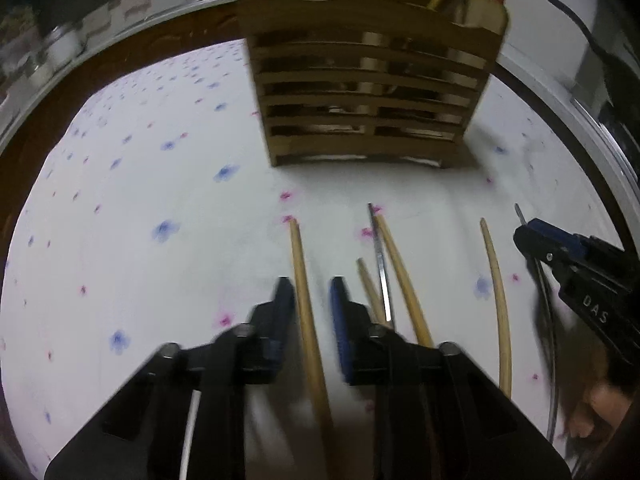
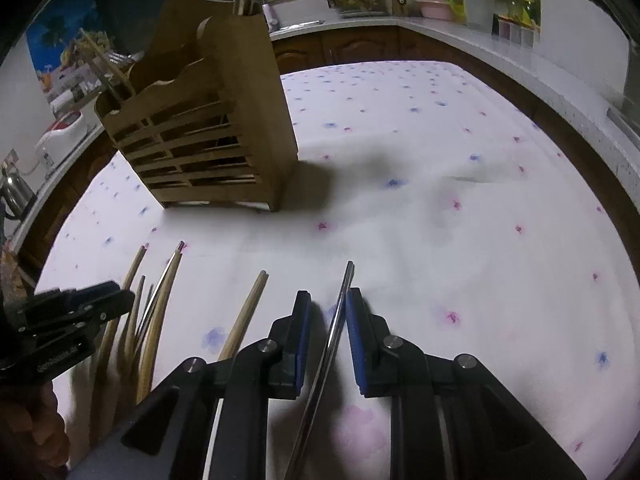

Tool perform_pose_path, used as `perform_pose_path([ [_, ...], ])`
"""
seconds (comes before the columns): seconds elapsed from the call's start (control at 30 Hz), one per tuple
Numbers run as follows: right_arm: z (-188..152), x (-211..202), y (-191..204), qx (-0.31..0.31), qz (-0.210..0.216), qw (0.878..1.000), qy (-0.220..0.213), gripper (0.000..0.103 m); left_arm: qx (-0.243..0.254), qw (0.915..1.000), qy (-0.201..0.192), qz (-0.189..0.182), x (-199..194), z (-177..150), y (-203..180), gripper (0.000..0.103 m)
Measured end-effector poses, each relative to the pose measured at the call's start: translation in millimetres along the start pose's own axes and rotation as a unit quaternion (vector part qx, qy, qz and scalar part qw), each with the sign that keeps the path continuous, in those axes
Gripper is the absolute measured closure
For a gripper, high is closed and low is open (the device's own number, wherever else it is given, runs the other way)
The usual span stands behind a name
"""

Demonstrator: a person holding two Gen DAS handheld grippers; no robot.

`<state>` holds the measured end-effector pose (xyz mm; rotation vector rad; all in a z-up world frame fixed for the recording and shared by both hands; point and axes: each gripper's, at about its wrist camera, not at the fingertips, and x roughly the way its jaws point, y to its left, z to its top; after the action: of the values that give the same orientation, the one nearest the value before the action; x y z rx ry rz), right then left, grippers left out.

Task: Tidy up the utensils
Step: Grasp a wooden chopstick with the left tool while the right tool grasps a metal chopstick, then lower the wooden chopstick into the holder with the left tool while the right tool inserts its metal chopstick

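Flowered tablecloth (image 2: 460, 208) — behind it, white kitchen counter (image 2: 360, 22), pink bowl (image 2: 434, 10), kettle (image 2: 14, 192)

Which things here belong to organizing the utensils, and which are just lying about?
For the job: wooden chopstick in left gripper, metal chopstick in right gripper, loose chopsticks, slatted wooden holder.
Lying about: kettle, pink bowl, countertop bottles.

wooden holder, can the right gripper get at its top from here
Probably yes: only bare tablecloth lies between the right gripper and the wooden holder, though a metal chopstick sits between its fingers.
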<state>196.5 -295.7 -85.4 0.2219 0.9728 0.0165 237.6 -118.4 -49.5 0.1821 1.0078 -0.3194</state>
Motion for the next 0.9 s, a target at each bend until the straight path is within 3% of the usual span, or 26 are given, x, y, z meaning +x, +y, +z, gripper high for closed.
perform_pose_path([
  [0.07, -1, -1, 0, 0.003, -0.008, 1.000, -0.001, 0.095, 0.001, 1.0000, 0.004, -0.003, -1, 1, 0, 0.098],
  [0.17, -2, -6, -4, 0.025, 0.022, 0.999, 0.004, 0.098, -0.013, 0.9997, 0.001, -0.023, -9, -3, 6, 0.098],
  [0.47, -4, -65, 9, 0.027, 0.080, 0.995, -0.045, 0.098, -0.076, 0.9910, -0.069, -0.086, -84, -18, 37, 0.098],
  [0.6, -3, -102, 13, 0.025, 0.106, 0.991, -0.082, 0.098, -0.086, 0.9850, -0.111, -0.100, -123, -19, 44, 0.098],
  [0.9, 15, -167, 16, 0.027, 0.134, 0.978, -0.160, 0.098, -0.099, 0.9753, -0.161, -0.114, -171, -21, 58, 0.098],
])
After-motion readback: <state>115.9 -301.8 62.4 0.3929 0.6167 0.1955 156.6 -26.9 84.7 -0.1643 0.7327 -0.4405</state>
